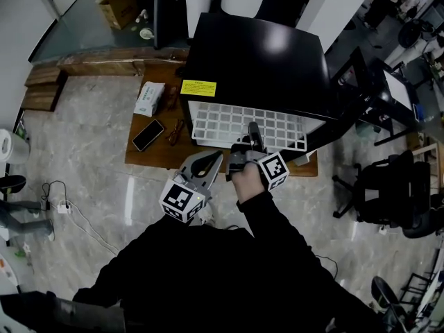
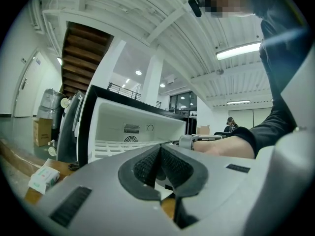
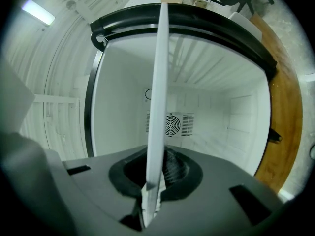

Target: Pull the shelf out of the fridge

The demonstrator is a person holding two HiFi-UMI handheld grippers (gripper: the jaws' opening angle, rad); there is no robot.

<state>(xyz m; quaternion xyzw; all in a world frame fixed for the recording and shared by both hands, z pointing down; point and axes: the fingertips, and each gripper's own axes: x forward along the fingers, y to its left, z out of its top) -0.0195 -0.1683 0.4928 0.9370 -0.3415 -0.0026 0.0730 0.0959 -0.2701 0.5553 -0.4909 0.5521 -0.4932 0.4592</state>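
A black mini fridge stands open on a wooden table. Its white wire shelf sticks out well past the front of the fridge. My right gripper is shut on the shelf's front edge. In the right gripper view the shelf shows edge-on as a white strip that runs between the pads, with the white fridge interior behind it. My left gripper hovers just left of the right one, below the shelf's front edge, shut with nothing in it. In the left gripper view its pads meet, and the shelf lies beyond them.
On the table left of the fridge lie a phone, a tissue box and a pair of glasses. The fridge door hangs open at the right. An office chair stands at the right, on the floor.
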